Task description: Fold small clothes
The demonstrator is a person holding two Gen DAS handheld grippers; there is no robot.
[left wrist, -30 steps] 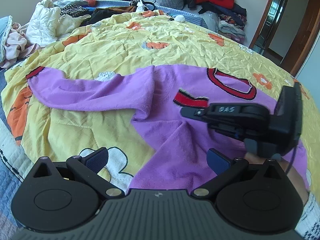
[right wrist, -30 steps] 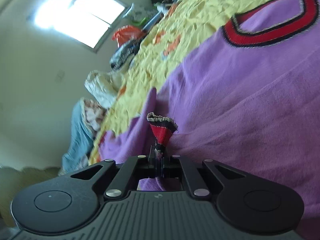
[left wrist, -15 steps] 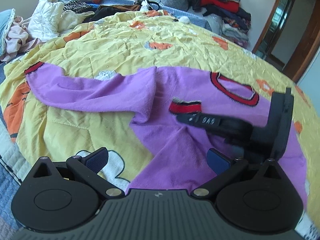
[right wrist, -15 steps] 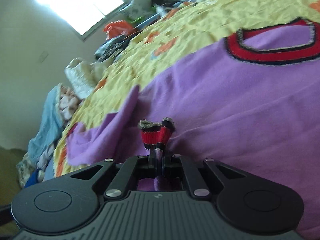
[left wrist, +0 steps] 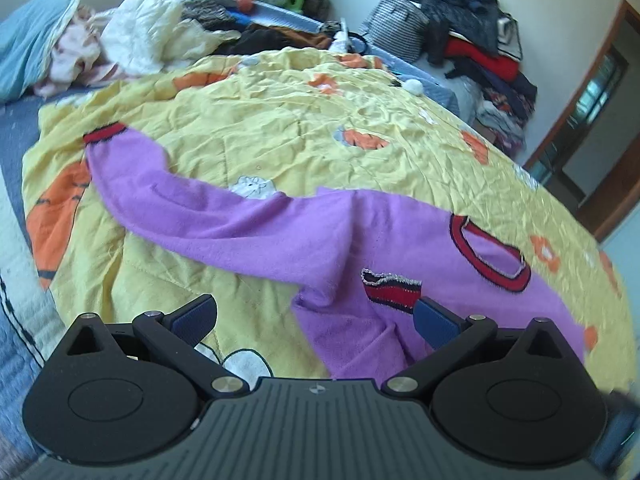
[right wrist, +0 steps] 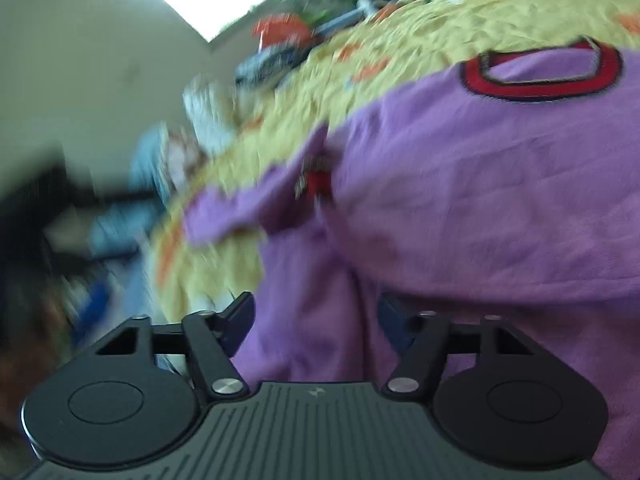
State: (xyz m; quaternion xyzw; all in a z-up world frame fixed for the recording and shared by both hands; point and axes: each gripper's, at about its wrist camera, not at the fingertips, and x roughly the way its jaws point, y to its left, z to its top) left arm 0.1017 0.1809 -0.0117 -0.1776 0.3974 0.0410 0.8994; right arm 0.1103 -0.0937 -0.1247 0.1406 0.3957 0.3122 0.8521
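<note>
A bedroom: a bed covered by a yellow quilt [left wrist: 280,128] printed with orange flowers, heaps of clothes [left wrist: 476,40] stacked against the far wall and a wooden door frame [left wrist: 600,128] at the right. In the left wrist view a purple sweater [left wrist: 400,248] with red trim lies spread on the quilt; one sleeve runs out to the left and ends in a red cuff [left wrist: 102,134], while the other sleeve is folded in across the body so that its red cuff [left wrist: 390,286] lies flat on the purple cloth just short of the red collar [left wrist: 490,258]. The left gripper [left wrist: 314,318] hangs above the sweater's near edge with its jaws wide apart and nothing between the blue pads. The right wrist view is blurred. There the right gripper [right wrist: 316,320] sits over the sweater's body with its jaws about half spread, having just been opening; purple cloth lies below and beyond the gap, but the pads press on nothing. The folded-in cuff [right wrist: 316,182] lies ahead of the jaws, free of them, and the collar [right wrist: 540,74] shows further off at upper right on the quilt [right wrist: 440,20].
</note>
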